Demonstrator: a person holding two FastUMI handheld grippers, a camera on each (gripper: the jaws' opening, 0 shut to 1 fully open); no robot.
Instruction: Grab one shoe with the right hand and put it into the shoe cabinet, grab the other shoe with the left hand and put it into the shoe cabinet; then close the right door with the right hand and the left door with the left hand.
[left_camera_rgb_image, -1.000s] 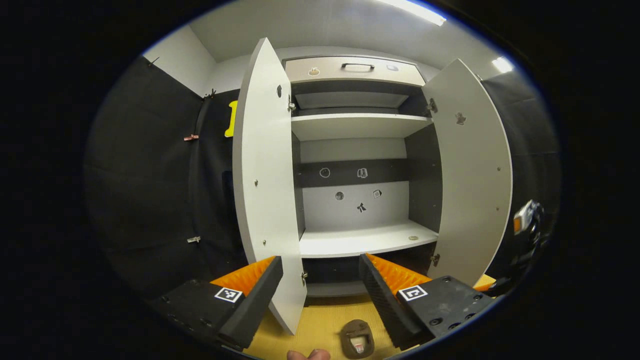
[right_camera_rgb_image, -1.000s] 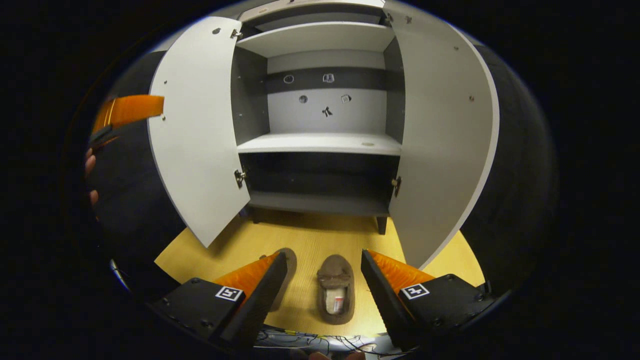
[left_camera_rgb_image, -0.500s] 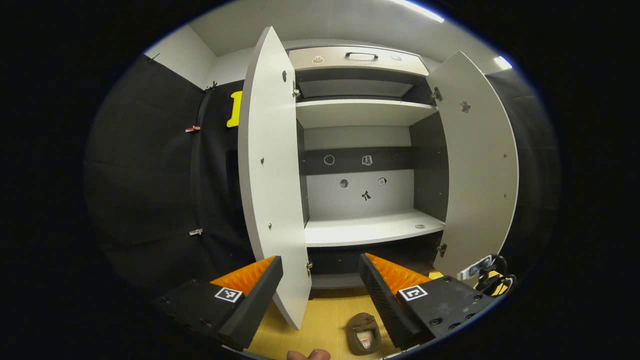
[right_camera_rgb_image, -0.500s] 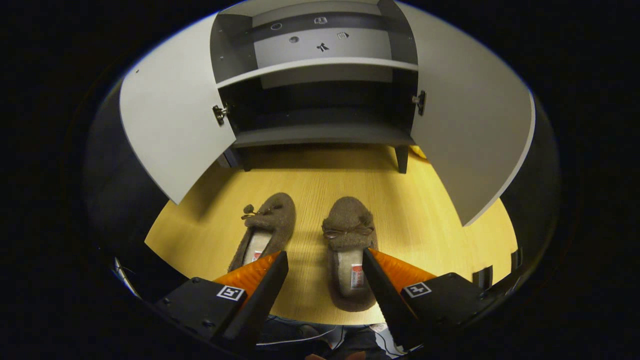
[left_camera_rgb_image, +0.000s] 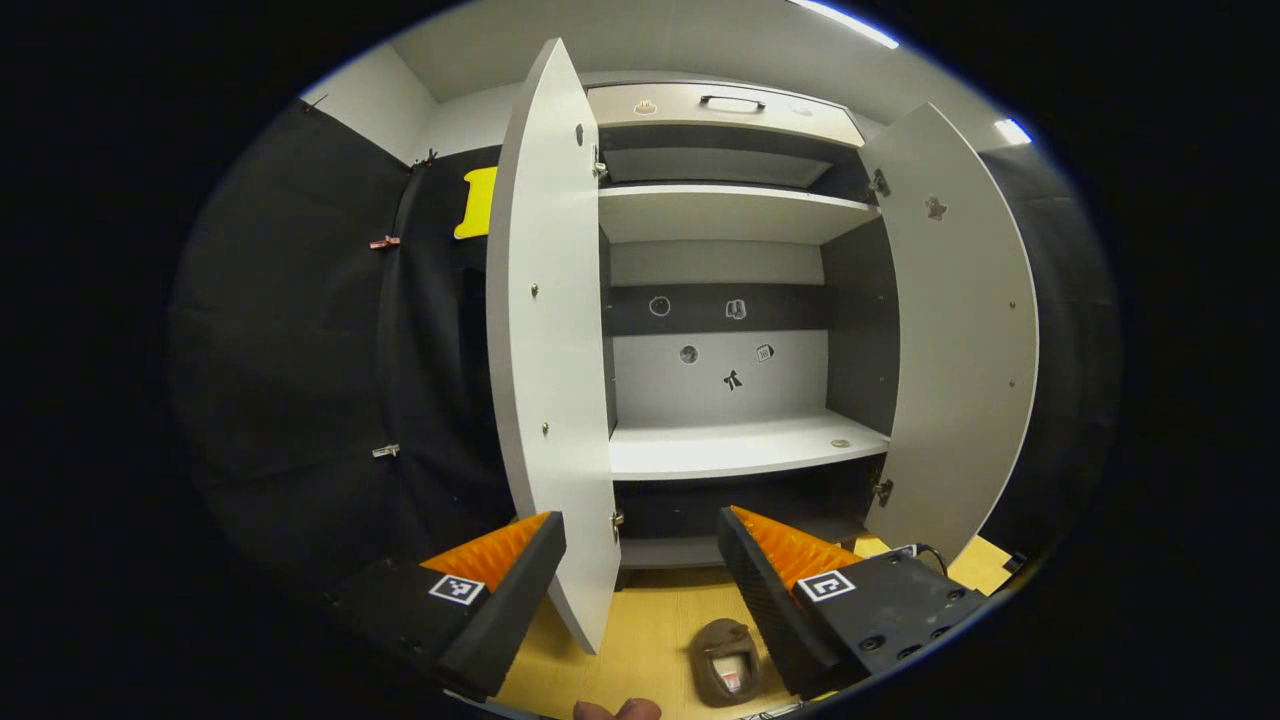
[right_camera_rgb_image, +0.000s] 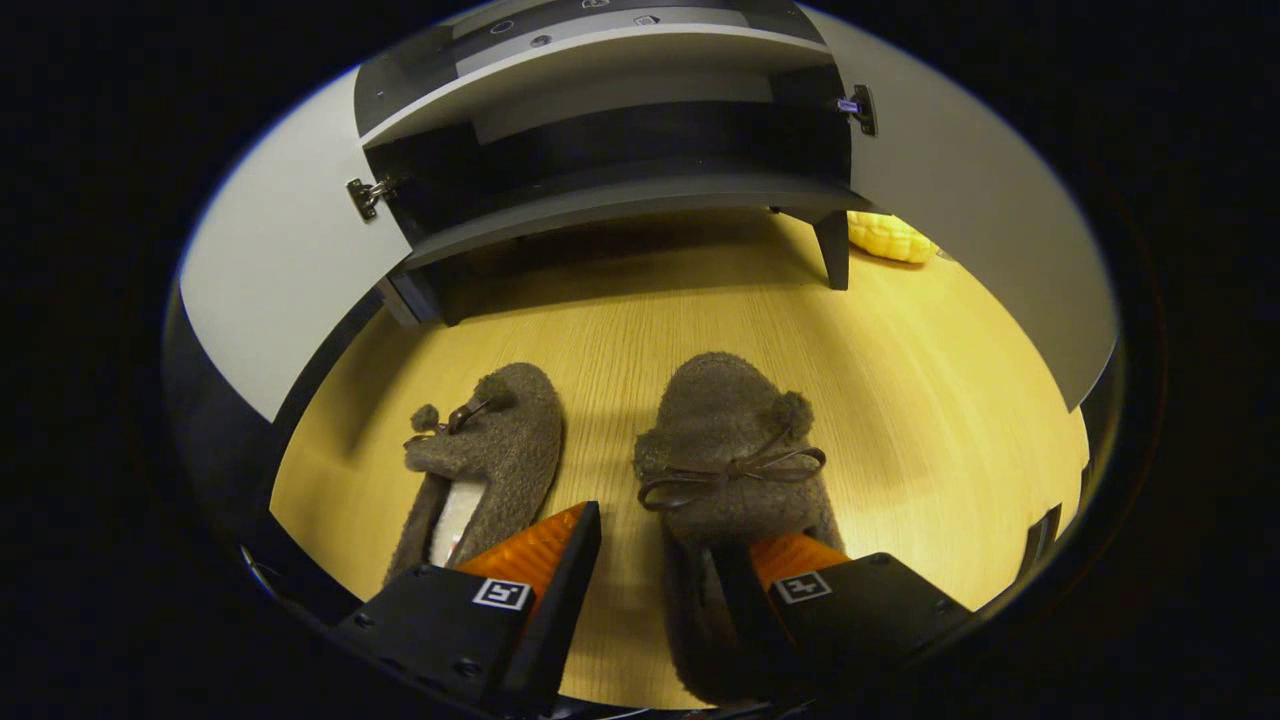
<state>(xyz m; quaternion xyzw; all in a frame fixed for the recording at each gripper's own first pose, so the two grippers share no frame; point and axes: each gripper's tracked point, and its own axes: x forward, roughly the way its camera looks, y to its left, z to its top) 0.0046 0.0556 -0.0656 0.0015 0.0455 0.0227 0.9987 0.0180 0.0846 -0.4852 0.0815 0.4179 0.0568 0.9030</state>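
Two brown fuzzy slippers lie side by side on the wooden floor in front of the shoe cabinet (right_camera_rgb_image: 620, 195). In the right gripper view, my right gripper (right_camera_rgb_image: 660, 550) is low over the right slipper (right_camera_rgb_image: 730, 440). One finger sits in the slipper's opening and the other outside its left wall; the jaws are apart and not pressing. The left slipper (right_camera_rgb_image: 490, 450) lies free beside it. My left gripper (left_camera_rgb_image: 640, 560) hangs open and empty higher up, facing the open cabinet (left_camera_rgb_image: 740, 450). One slipper (left_camera_rgb_image: 725, 660) shows below it.
Both cabinet doors stand wide open: the left door (left_camera_rgb_image: 550, 350) and the right door (left_camera_rgb_image: 960, 330). The middle shelf (left_camera_rgb_image: 700, 460) is bare. A yellow object (right_camera_rgb_image: 890, 238) lies on the floor past the cabinet's right leg. A fingertip (left_camera_rgb_image: 615, 710) shows at the bottom edge.
My right gripper has dropped and tilted down onto the right slipper, and its jaws have narrowed around the slipper's left wall. The left gripper has drifted slightly and stays open.
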